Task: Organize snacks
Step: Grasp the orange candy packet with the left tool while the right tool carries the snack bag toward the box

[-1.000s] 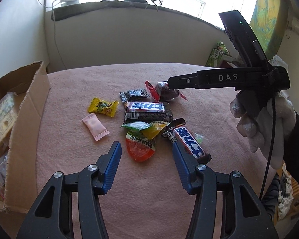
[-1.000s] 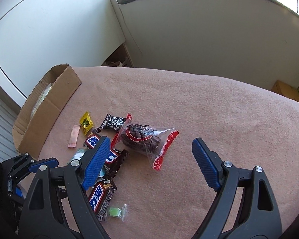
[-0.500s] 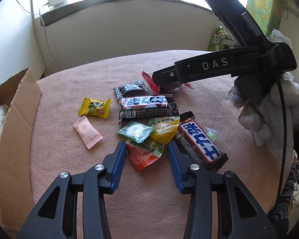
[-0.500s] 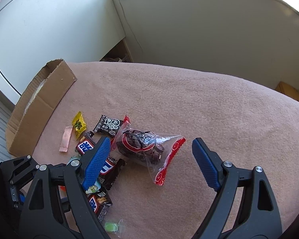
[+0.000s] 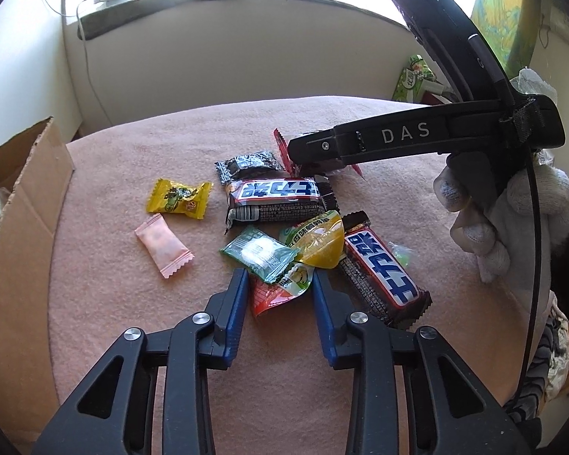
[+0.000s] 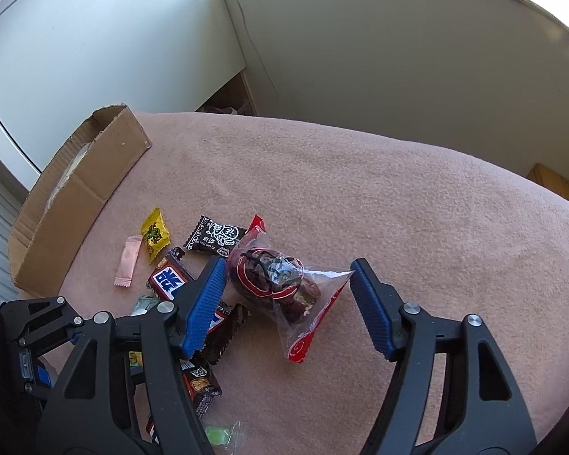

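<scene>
Left claw (image 5: pixel 278 295) is low over the pink blanket (image 5: pixel 170 140), blue fingers apart, and the orange-red jelly cup (image 5: pixel 273 294) sits right in the gap between them. Neither pad clearly presses it; the right pad is just beside its edge and the left pad close to the other side. A green packet (image 5: pixel 260 252) and a yellow-green wrapper (image 5: pixel 316 242) lie overlapping just past the fingertips, on top of the cup's far end.

To the right of that claw, a dark chocolate bar (image 5: pixel 383 269) with blue and white lettering runs diagonally, touching the right finger's outer side. A second chocolate bar (image 5: pixel 277 199) lies crosswise farther out. Off to the left sit a yellow candy (image 5: pixel 178 199) and a pale pink sachet (image 5: pixel 163 244), apart from the pile. The cardboard box (image 5: pixel 22 204) stands at the blanket's left edge.

Over to the right claw (image 6: pixel 284 295): wide apart, hovering at the clear bag of dark sweets (image 6: pixel 280 284) with its red printed ends. The bag lies between the two fingers, its bulky end just beside the left pad, its pointed corner reaching close to the right pad; I can't tell whether either touches. A black-and-white packet (image 6: pixel 216 237) rests just beyond the bag. A small green candy (image 6: pixel 218 436) in clear wrap lies near the bottom of the right wrist view.
</scene>
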Action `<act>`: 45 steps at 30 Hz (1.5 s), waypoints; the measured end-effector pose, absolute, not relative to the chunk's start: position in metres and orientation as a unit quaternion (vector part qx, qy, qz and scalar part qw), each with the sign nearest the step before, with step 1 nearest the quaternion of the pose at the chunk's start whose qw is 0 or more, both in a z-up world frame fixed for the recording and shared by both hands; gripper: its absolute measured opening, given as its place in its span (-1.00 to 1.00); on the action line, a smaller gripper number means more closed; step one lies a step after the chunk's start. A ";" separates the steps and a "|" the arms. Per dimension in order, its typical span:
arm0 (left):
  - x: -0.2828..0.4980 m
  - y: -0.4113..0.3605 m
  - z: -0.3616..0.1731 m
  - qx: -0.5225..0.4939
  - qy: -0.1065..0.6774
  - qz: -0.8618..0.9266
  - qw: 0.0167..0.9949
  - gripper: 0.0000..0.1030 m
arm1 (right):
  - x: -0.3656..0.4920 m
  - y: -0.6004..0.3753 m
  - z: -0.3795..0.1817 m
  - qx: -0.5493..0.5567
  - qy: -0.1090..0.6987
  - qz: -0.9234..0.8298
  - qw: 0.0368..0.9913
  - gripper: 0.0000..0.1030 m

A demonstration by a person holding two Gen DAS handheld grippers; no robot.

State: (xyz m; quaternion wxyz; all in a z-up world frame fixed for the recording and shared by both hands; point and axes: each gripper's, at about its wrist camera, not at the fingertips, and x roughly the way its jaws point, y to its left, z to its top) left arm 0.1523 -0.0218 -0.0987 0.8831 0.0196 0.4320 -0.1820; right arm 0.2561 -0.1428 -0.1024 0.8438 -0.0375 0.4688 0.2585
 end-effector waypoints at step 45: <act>0.089 0.103 -0.040 -0.078 0.347 -0.118 0.927 -0.44 | 0.187 -0.065 -0.013 -0.077 0.380 0.324 0.863 0.21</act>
